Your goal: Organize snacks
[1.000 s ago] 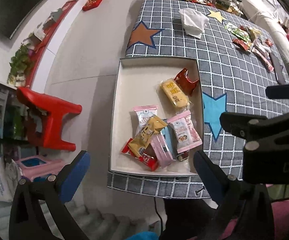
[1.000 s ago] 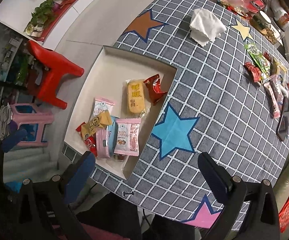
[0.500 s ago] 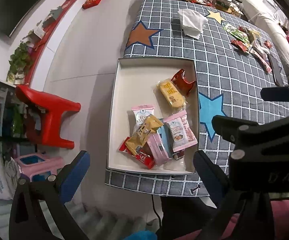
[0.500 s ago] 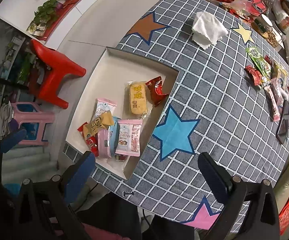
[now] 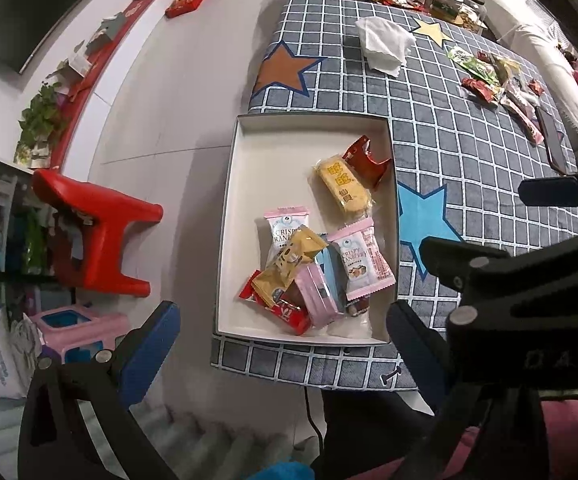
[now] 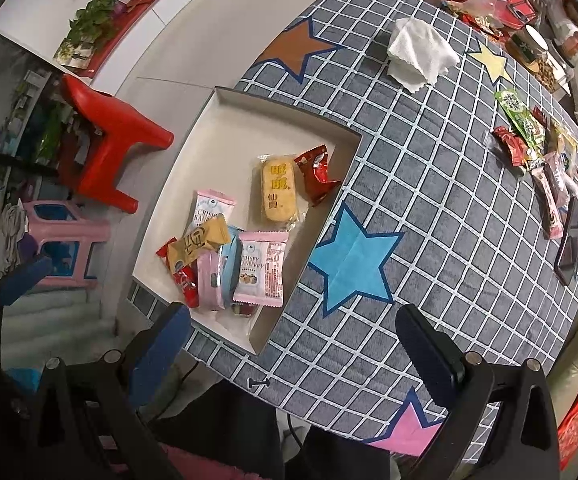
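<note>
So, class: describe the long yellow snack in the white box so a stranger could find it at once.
Start at the white box on the checked tablecloth. Toward its far right side, the yellow snack lies apart from the heap, beside a red wrapper. It alone is a long, clear-wrapped golden biscuit with big yellow characters.

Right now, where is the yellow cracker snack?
In both views the yellow cracker lies inside the white box, near its right wall, touching the red wrapper beside it.
</note>
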`<state>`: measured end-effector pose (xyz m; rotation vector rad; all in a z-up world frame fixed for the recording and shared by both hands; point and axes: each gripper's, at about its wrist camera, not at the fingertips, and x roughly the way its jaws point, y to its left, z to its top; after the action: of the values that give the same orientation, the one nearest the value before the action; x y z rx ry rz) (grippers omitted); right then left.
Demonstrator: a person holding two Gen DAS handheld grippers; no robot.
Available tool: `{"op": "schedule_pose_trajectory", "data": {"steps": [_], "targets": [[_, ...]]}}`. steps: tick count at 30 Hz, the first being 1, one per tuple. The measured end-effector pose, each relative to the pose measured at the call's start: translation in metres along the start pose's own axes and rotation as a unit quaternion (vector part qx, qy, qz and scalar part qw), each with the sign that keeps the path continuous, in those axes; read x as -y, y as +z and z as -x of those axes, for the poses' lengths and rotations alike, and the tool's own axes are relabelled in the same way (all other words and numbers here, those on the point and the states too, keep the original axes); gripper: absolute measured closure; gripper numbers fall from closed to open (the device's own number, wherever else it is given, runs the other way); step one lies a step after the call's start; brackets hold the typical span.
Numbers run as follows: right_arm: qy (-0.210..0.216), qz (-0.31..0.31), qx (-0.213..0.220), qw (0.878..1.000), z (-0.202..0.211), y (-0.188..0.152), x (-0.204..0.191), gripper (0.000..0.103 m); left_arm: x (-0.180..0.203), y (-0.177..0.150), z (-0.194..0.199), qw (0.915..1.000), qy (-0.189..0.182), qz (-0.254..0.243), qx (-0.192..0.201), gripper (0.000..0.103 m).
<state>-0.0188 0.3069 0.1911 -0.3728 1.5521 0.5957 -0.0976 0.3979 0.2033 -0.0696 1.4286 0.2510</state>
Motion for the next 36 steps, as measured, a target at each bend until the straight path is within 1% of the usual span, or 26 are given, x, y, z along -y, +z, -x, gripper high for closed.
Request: {"op": "schedule_pose_trajectory", "data": {"steps": [36], "targets": [[0.0, -0.002, -0.002, 1.0, -0.0007, -0.0058, -0.0023, 0.0, 0.0019, -0.0043, 0.001, 1.0, 0.001, 0.002, 0.0, 0.0]]}}
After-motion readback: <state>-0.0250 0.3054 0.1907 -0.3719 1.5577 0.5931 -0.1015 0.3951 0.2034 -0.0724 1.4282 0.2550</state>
